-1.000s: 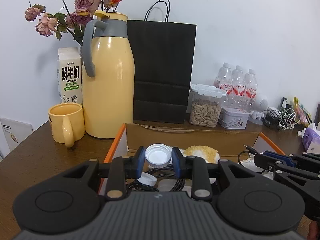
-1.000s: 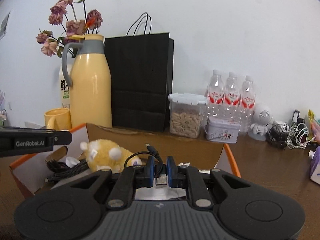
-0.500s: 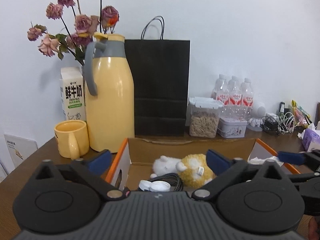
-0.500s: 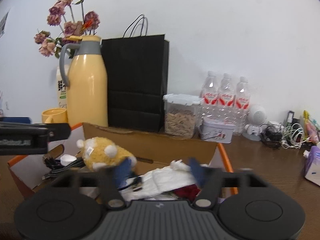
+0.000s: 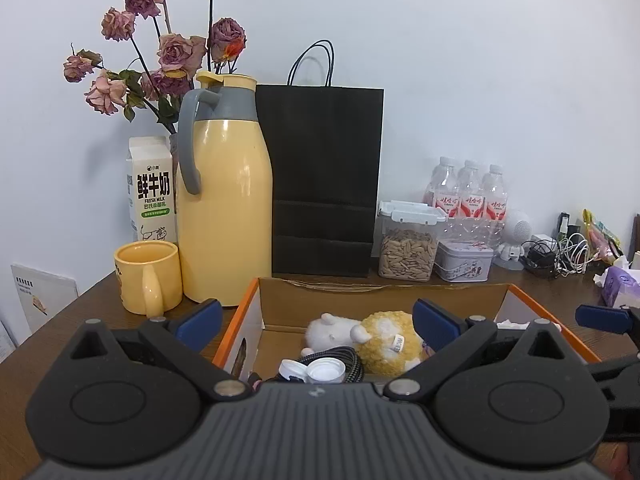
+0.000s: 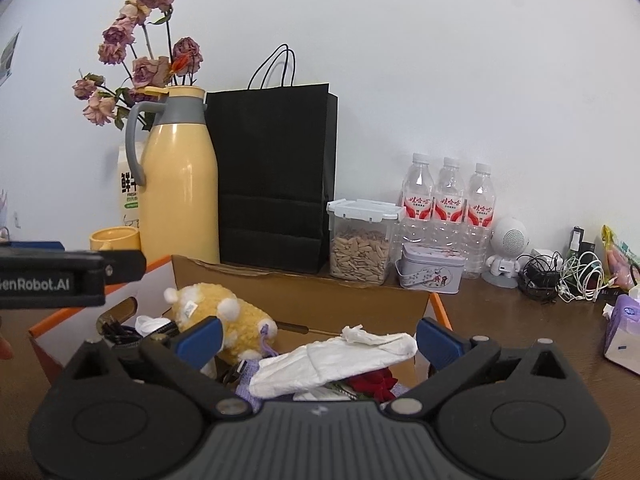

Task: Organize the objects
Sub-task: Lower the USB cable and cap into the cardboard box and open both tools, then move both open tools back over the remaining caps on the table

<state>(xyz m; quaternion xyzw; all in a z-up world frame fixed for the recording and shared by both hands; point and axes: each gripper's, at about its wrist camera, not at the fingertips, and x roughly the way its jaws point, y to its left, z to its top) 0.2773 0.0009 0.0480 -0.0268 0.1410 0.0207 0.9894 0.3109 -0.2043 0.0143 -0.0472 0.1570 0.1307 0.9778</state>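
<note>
1. Cardboard box, orange-rimmed, is the landmark: the left gripper hovers over its left half, jaws spread wide with nothing between them.
2. Just below and ahead of that gripper, inside the box, lie one white cap, one braided cable and one yellow plush sheep, its long axis across the box.
3. Over the box's right half, the right gripper is opening, empty; one white cloth lies crosswise beneath it, nearer this hand.
4. Behind the box: one yellow mug, one thermos, one black paper bag, three water bottles.
</note>
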